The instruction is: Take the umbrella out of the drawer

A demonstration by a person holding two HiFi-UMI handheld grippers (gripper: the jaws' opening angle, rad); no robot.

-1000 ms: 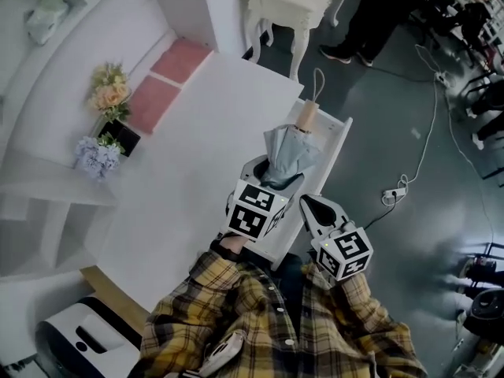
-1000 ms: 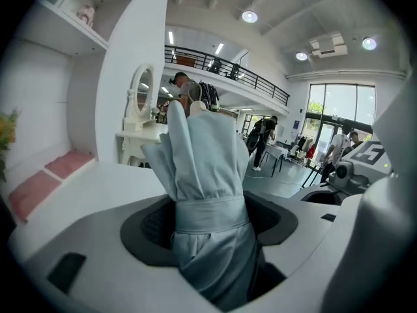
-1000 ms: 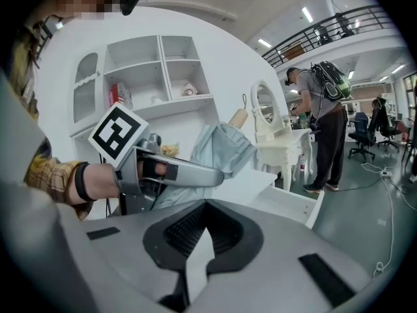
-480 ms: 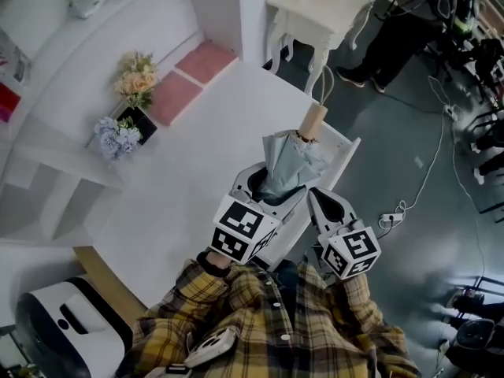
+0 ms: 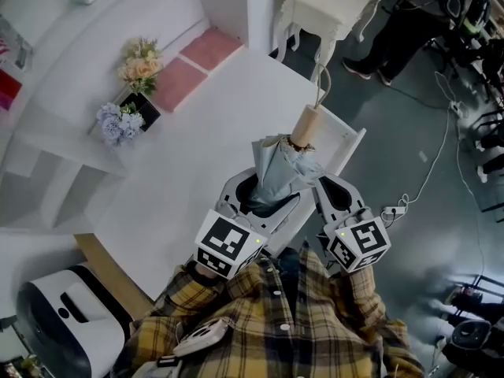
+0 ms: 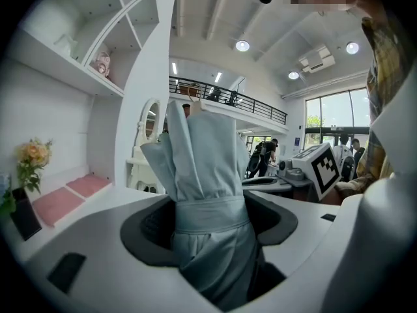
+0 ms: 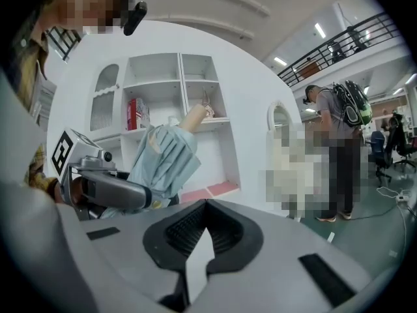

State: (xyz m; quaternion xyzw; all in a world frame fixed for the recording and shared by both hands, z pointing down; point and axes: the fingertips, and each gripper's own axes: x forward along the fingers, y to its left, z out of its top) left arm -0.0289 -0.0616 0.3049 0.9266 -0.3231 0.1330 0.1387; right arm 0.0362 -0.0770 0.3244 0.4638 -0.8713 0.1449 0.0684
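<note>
A folded grey-blue umbrella (image 5: 279, 168) with a wooden handle (image 5: 304, 124) and a cord loop stands tilted above the open white drawer (image 5: 344, 143). My left gripper (image 5: 264, 199) is shut on its cloth body, just above the strap; in the left gripper view the umbrella (image 6: 207, 194) fills the gap between the jaws (image 6: 212, 230). My right gripper (image 5: 335, 197) hangs just right of the umbrella, shut and holding nothing. In the right gripper view the jaws (image 7: 204, 207) meet at their tips, with the umbrella (image 7: 163, 158) and the left gripper (image 7: 107, 191) off to the left.
The drawer belongs to a white cabinet top (image 5: 197, 156). Two flower pots (image 5: 130, 93) and pink cushions (image 5: 193, 61) lie at the back left. A white side table (image 5: 323, 2) and a standing person (image 5: 402, 22) are beyond. A cable and power strip (image 5: 391, 205) lie on the floor.
Both grippers have risen. The left one has lifted the umbrella higher above the drawer, and its handle now points more upright.
</note>
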